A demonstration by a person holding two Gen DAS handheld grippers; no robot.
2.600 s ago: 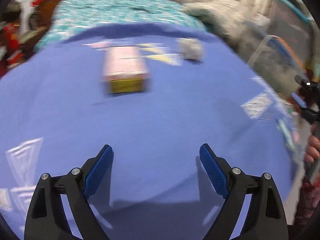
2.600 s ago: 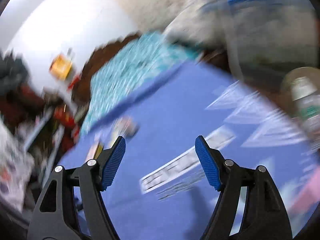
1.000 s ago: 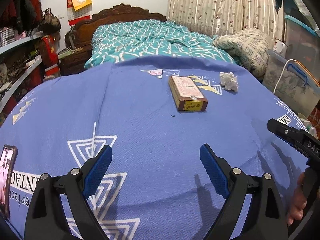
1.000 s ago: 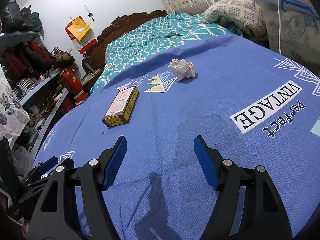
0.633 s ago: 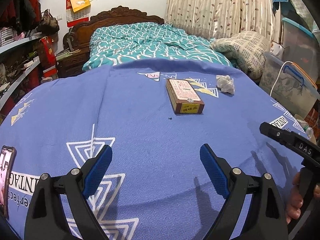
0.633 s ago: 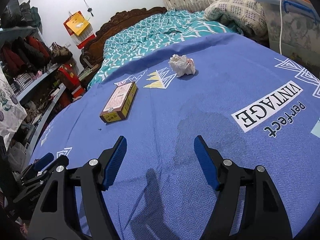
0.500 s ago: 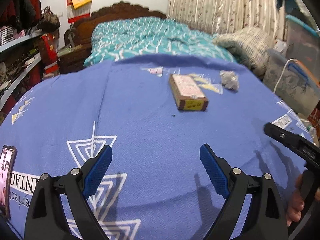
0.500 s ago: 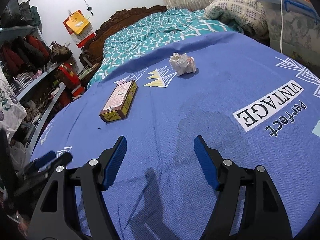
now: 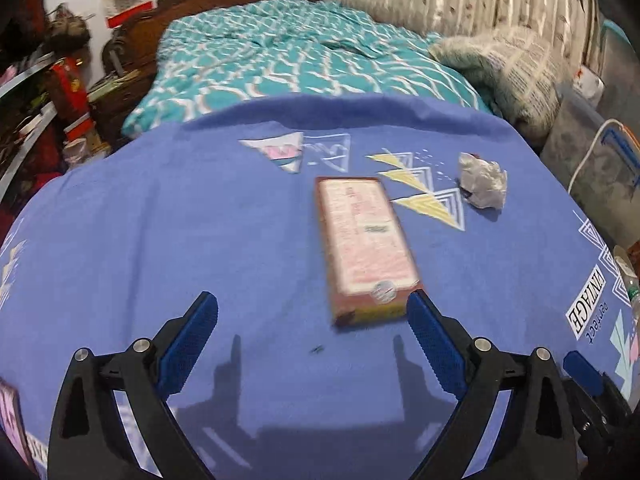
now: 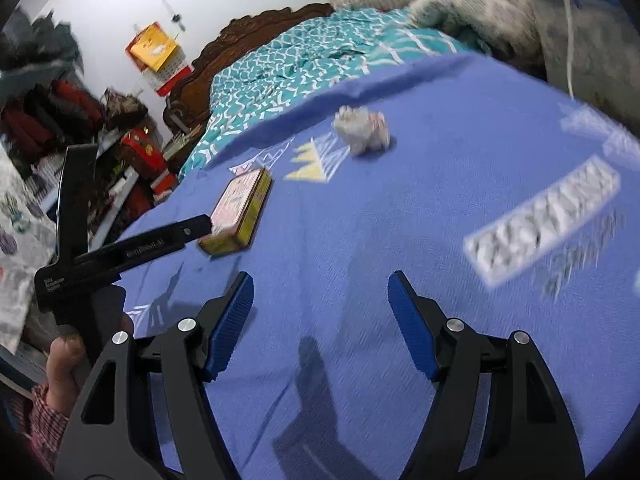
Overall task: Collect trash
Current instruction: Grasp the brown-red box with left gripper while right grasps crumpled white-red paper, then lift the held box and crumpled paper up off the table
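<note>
A flat pink and yellow cardboard box (image 9: pixel 366 248) lies on the blue cloth (image 9: pixel 160 220). A crumpled white paper ball (image 9: pixel 482 185) lies to its right, further back. My left gripper (image 9: pixel 312 320) is open and empty, low over the cloth, with its right fingertip beside the box's near end. In the right wrist view the box (image 10: pixel 240 208) sits at left and the paper ball (image 10: pixel 362 128) beyond it. My right gripper (image 10: pixel 320 300) is open and empty above bare cloth, well short of the ball. The left tool's finger (image 10: pixel 132 250) reaches to the box.
A bed with a teal quilt (image 9: pixel 288 56) stands behind the cloth. Cluttered shelves (image 9: pixel 44 92) run along the left. Plastic storage bins (image 9: pixel 592 160) and a pillow (image 9: pixel 508 68) are at the right. A phone (image 9: pixel 10 420) lies at the cloth's near left edge.
My left gripper has moved forward to the box, which now lies just ahead of its right finger. My right gripper has moved forward a little and tilted. Both stay open.
</note>
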